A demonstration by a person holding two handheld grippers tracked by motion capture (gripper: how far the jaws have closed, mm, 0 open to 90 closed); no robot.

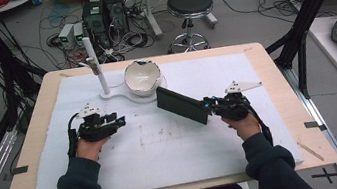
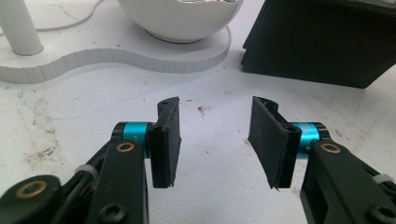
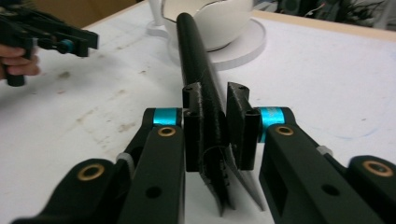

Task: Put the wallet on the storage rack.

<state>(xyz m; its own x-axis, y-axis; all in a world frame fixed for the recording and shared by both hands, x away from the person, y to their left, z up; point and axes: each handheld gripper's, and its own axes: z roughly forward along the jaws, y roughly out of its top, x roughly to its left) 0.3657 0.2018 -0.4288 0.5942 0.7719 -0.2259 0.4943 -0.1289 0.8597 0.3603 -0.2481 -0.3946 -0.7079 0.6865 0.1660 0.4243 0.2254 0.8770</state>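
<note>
So right gripper (image 3: 218, 135): jaws clamped on the near edge of a flat black case (image 3: 198, 70), pads pressed on both faces, the folded edge poking out below them. In the high view the black case (image 1: 182, 105) sits tilted, far end toward the bowl, near end in the right gripper (image 1: 210, 104), roughly mid-table and just right of centre

Left gripper (image 2: 215, 140): jaws about half apart, nothing between the pads, bare mat under them. High view puts the left gripper (image 1: 118, 119) on the left side of the mat, well apart from the case, pointing toward the middle

Beyond the jaws: white bowl (image 1: 142, 77) with a chipped, jagged rim sits on a flat white base (image 1: 120, 92), which also carries an upright white post (image 1: 95, 65). Case's far end is near the bowl, can't tell if it touches the base

All of it on a white mat (image 1: 174, 144) over a wooden table (image 1: 282, 87). Mat has brown smudges around the centre

Hands and dark sleeves come in from the bottom edge
</note>
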